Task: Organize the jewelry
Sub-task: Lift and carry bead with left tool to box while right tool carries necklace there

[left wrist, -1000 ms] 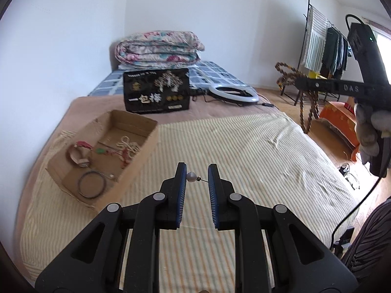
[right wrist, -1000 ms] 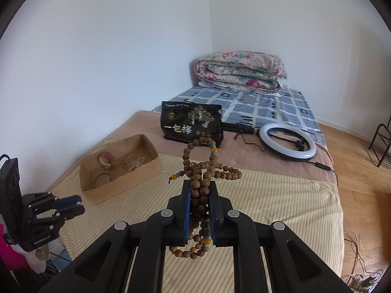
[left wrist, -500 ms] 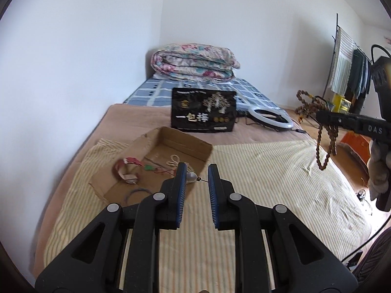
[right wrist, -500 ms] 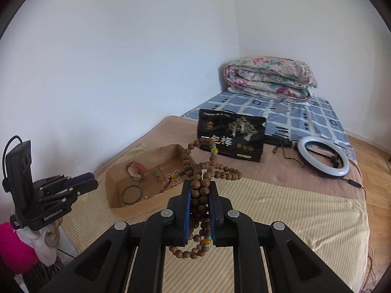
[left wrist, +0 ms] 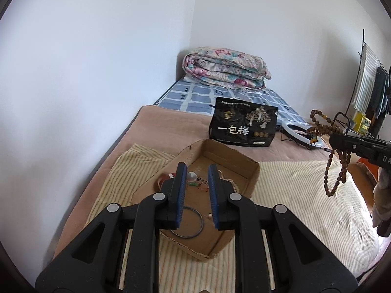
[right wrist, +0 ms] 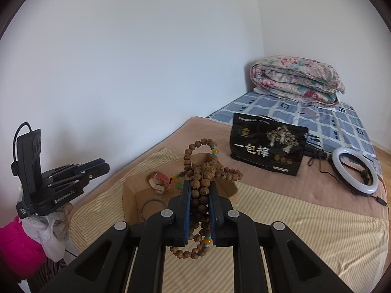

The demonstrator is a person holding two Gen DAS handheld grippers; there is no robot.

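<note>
An open cardboard box [left wrist: 253, 171] lies on the striped sheet and holds a dark ring bangle [left wrist: 188, 222], a red-and-white bracelet and a knotted cord. My left gripper [left wrist: 195, 171] hovers over the box, its jaws a little apart with a small pearl-like bead [left wrist: 191, 176] on a thin wire at its left pad. My right gripper [right wrist: 200, 188] is shut on a bundle of brown wooden prayer beads [right wrist: 202, 171], held in the air near the box [right wrist: 133, 195]. The beads [left wrist: 332, 171] hang from it at the right of the left wrist view.
A black printed bag [left wrist: 244, 128] stands behind the box. A white ring light [right wrist: 354, 173] with its cable lies on the brown blanket. A folded floral quilt [left wrist: 224, 68] sits at the bed's head. A white wall runs along the left; a clothes rack [left wrist: 369, 85] stands at right.
My left gripper has moved left and forward until it is over the box, bead still between its pads. My right gripper has carried the wooden beads leftward toward the box.
</note>
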